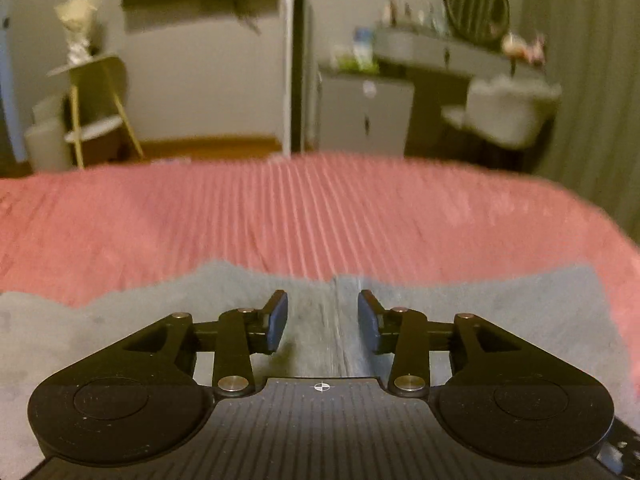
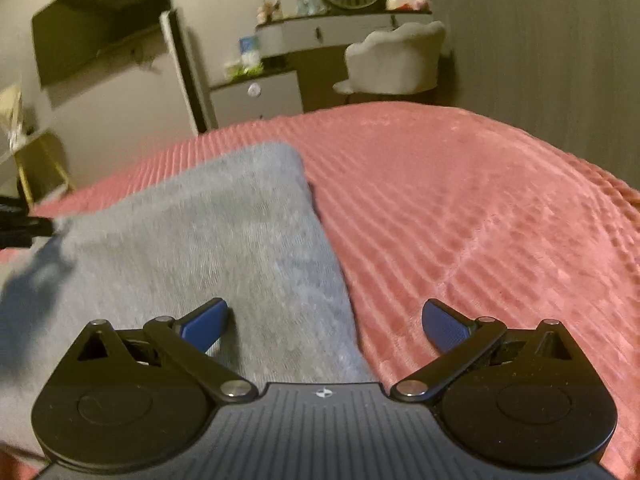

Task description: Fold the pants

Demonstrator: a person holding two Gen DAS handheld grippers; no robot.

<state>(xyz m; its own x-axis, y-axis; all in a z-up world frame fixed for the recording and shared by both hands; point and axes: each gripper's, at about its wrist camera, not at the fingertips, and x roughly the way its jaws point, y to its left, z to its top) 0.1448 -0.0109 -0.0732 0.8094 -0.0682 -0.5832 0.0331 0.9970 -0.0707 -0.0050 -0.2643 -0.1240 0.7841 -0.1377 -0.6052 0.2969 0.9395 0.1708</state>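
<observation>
Grey pants [image 1: 480, 304] lie flat on a pink ribbed bedspread [image 1: 320, 208]. My left gripper [image 1: 322, 322] is open just above the pants, its blue pads either side of a seam or fold line running away from me. In the right wrist view the pants [image 2: 208, 240] lie as a folded grey panel with a far corner pointing away. My right gripper [image 2: 325, 326] is wide open over the panel's right edge, left pad over the cloth, right pad over the bedspread [image 2: 480, 220]. A dark piece of the left gripper shows at the left edge [image 2: 20, 224].
Beyond the bed's far edge stand a white fridge [image 1: 294, 60], a small cabinet [image 1: 364, 116], a vanity desk with a round mirror [image 1: 476, 6], a white chair [image 1: 508, 112] and a side stand [image 1: 92, 100]. A curtain [image 1: 592, 80] hangs at the right.
</observation>
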